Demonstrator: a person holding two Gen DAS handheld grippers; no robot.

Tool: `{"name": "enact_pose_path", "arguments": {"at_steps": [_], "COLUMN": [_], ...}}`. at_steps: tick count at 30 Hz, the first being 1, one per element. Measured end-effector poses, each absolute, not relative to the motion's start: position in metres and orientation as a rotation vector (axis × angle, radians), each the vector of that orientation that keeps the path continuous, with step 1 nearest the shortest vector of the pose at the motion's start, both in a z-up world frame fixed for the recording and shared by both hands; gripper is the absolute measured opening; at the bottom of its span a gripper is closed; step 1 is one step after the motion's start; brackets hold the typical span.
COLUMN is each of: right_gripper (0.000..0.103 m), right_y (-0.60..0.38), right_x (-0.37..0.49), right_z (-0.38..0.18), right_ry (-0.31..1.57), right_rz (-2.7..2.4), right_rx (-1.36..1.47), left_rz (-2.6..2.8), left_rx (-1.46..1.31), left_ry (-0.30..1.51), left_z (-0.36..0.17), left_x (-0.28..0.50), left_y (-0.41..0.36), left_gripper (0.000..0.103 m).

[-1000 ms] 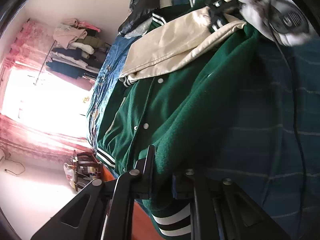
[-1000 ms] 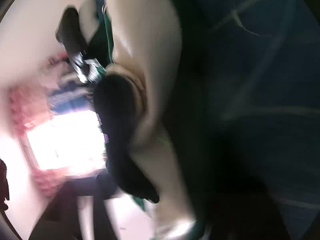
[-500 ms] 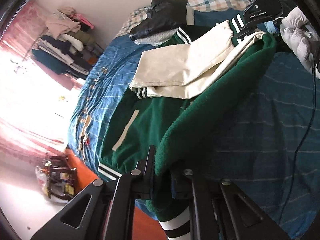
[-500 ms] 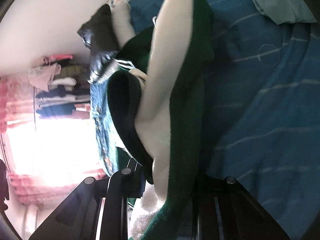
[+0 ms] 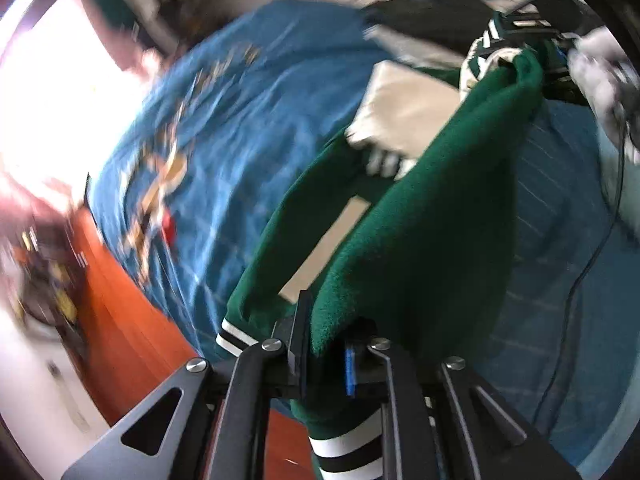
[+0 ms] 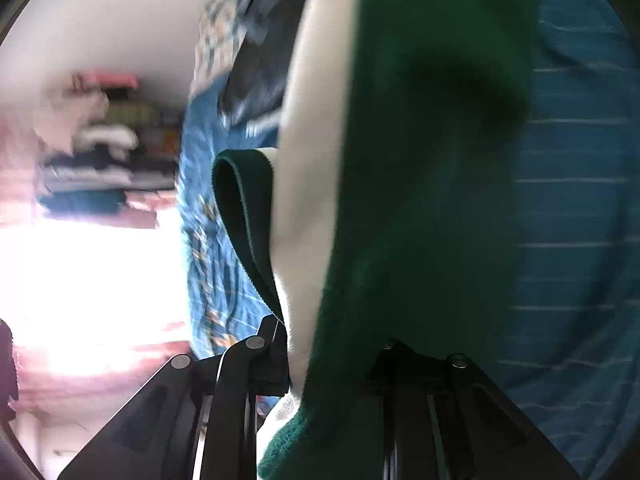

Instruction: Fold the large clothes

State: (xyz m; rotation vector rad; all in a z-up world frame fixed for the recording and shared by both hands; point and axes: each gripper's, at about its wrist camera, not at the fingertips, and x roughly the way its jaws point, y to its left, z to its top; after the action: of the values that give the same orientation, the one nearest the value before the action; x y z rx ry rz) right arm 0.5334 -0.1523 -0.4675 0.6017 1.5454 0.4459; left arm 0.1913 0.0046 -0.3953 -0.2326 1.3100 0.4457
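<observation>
A green varsity jacket with cream sleeves and striped cuffs lies partly on a blue bedspread. My left gripper is shut on its green hem edge and holds that edge lifted off the bed. My right gripper is shut on the jacket's other end, green outside, cream sleeve inside. The right gripper also shows at the top right of the left wrist view, holding the far end of the fold. Both views are motion-blurred.
A dark garment lies at the head of the bed. A bright window and a rack of clothes stand to the left. The orange floor shows past the bed's edge. A cable hangs at the right.
Both grippers have carried the jacket's edge up and across, so the green fold stands higher over the cream sleeve. Both views have swung and blurred; more of the blue bedspread shows.
</observation>
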Motion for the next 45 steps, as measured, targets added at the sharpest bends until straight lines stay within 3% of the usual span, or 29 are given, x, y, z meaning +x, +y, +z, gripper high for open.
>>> {"name": "enact_pose_path", "arguments": {"at_steps": [3,5,7,8,10,11,12,20,23,24,26,29,34,36,39,41,43,44,45], "right_gripper": [0.022,0.033,0.051,0.051,0.061,0.063,0.063,0.067,0.067,0.067,0.067,0.067,0.067,0.068,0.087,0.088,0.088,0.089,0.089], "right_y": [-0.089,-0.043,-0.022,-0.009,0.001,0.001,-0.002,-0.115,-0.17,-0.187,-0.222,-0.245,-0.252,-0.249,-0.252,-0.254,-0.254,-0.256,-0.256], "right_x": [0.544,0.552,0.552,0.554,0.55,0.548,0.545,0.505,0.493,0.49,0.482,0.477,0.482,0.49,0.51,0.535,0.559,0.569,0.584], "right_z": [-0.499,-0.535,-0.565,-0.578,-0.582,-0.577,-0.569,-0.532,-0.534,-0.541,-0.551,-0.566,-0.576,-0.582,-0.577,-0.582,-0.597,-0.605,-0.619], "right_ry": [1.612,1.69,1.772,1.814,1.846,1.837,1.821,1.768,1.774,1.776,1.783,1.786,1.785,1.776,1.702,1.616,1.563,1.553,1.547], "right_rz": [0.439,0.403,0.426,0.457,0.529,0.55,0.582,0.487,0.381,0.349,0.27,0.226,0.27,0.302,0.359,0.41,0.447,0.462,0.477], "right_rx": [0.491,0.43,0.427,0.479,0.563,0.565,0.563,0.523,0.558,0.584,0.656,0.718,0.683,0.67,0.644,0.624,0.64,0.662,0.687], "left_rz": [0.448,0.452,0.462,0.491,0.524,0.536,0.553,0.545,0.63,0.643,0.604,0.596,0.578,0.561,0.58,0.605,0.644,0.655,0.673], "left_rx": [-0.447,-0.628,-0.735,-0.776,-0.794,-0.802,-0.815,-1.008,-0.944,-0.928,-0.954,-0.915,-0.923,-0.95,-1.012,-1.02,-1.002,-1.007,-1.004], "left_ry": [1.364,1.378,1.368,1.34,1.314,1.307,1.3,1.361,1.423,1.41,1.36,1.316,1.347,1.379,1.351,1.331,1.309,1.277,1.258], "left_z": [-0.433,-0.458,-0.467,-0.467,-0.46,-0.458,-0.457,-0.499,-0.524,-0.526,-0.524,-0.501,-0.522,-0.538,-0.534,-0.524,-0.513,-0.507,-0.503], "left_x": [0.186,0.174,0.163,0.151,0.136,0.128,0.118,0.102,0.116,0.119,0.124,0.131,0.139,0.143,0.141,0.137,0.129,0.126,0.119], "left_y": [0.062,0.103,0.127,0.141,0.159,0.164,0.17,0.149,0.133,0.131,0.129,0.136,0.169,0.172,0.176,0.175,0.174,0.173,0.171], "left_gripper": [0.015,0.016,0.022,0.027,0.058,0.087,0.091,0.091,0.089,0.071,0.023,0.014,0.014,0.022,0.025,0.031,0.063,0.088,0.092]}}
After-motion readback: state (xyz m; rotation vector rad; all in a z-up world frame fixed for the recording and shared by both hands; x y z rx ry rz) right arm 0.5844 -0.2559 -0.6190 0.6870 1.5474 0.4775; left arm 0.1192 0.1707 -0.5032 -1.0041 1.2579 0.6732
